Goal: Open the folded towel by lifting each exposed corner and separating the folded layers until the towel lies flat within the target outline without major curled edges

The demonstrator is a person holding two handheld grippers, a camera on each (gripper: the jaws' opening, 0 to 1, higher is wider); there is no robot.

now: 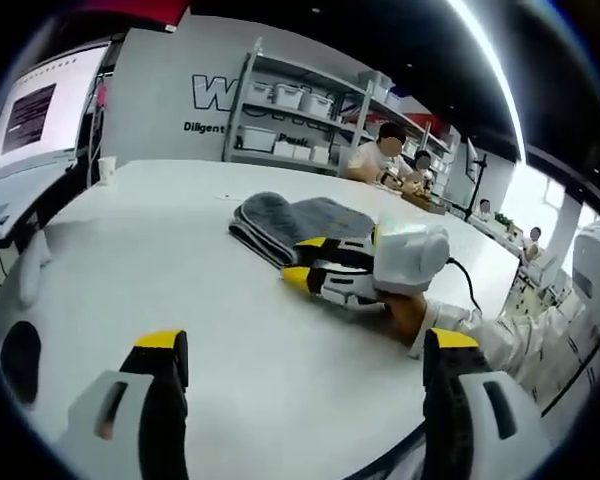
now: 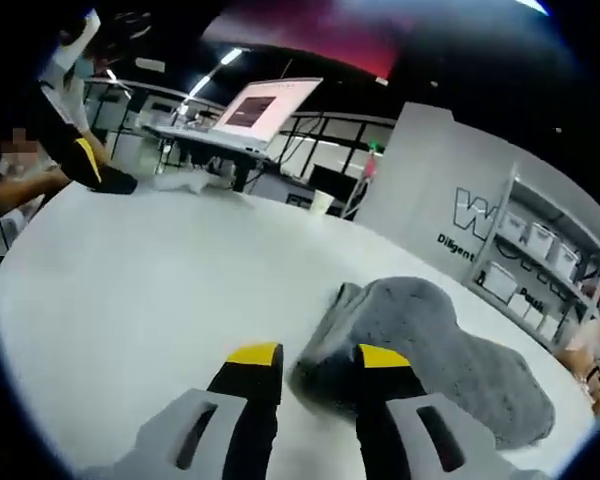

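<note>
Towel [image 2: 430,350] grey, folded on white table [image 1: 180,270], right gripper [image 2: 318,362] released at its edge, left gripper [image 1: 305,350] released, shelving [image 1: 300,110] at twelve o'clock.

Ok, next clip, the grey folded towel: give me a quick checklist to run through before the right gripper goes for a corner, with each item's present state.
1. Towel on the table and folded: ok, thick stacked layers, nothing opened.
2. Right gripper at the towel's near corner: ok, one finger against the edge.
3. Right jaws apart: ok, a gap shows between the yellow tips.
4. Corner between the jaws: not ok, the towel lies beside one finger, not in the gap.
5. Left gripper free: ok, open over bare table, short of the towel.
6. Target outline on the table: cannot tell, no marking is visible.
</note>
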